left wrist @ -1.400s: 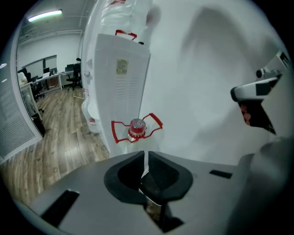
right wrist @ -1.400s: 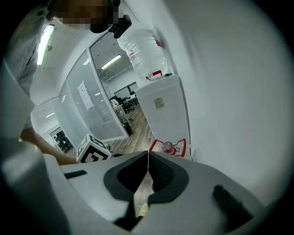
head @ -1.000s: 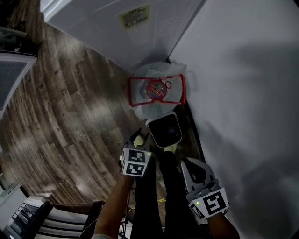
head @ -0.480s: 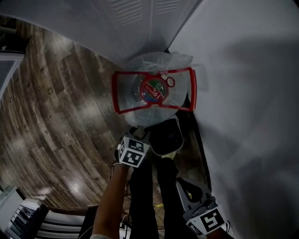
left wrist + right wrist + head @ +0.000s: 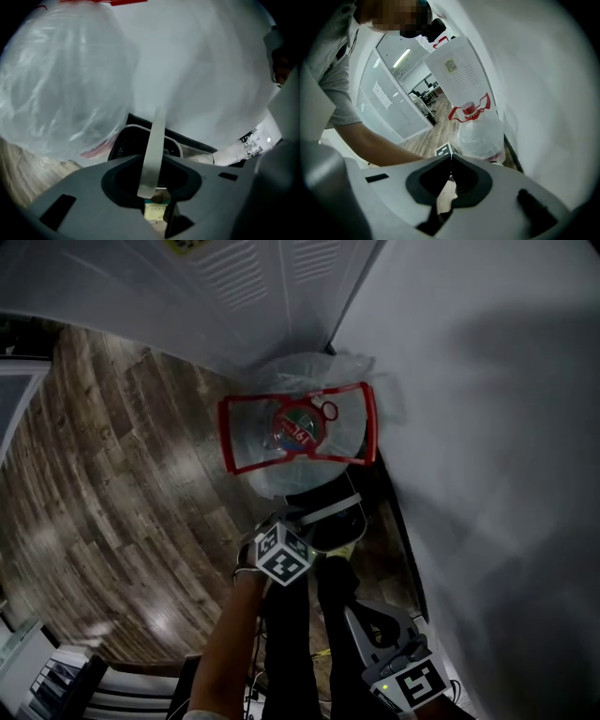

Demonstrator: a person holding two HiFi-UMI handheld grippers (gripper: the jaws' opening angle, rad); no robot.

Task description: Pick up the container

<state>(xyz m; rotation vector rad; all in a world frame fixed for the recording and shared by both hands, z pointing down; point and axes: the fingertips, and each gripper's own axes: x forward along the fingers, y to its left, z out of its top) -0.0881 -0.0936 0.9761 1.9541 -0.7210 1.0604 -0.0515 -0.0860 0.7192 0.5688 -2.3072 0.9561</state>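
Standing on the dark wood-plank floor (image 5: 122, 484) beside the white wall (image 5: 487, 427), the small black container with a white rim (image 5: 339, 519) sits at 6 o'clock of a large clear plastic water jug with a red cap and red carrying frame (image 5: 298, 425). Whether the two touch, I cannot tell. Left gripper (image 5: 289, 524) is at the container's 8 o'clock, tilted steeply down. Its jaws have just been closing and clamp the container's white handle band (image 5: 152, 150), which runs up between them. Right gripper (image 5: 451, 159) hangs at the container's 5 o'clock, well apart, jaws pressed together with nothing between them.
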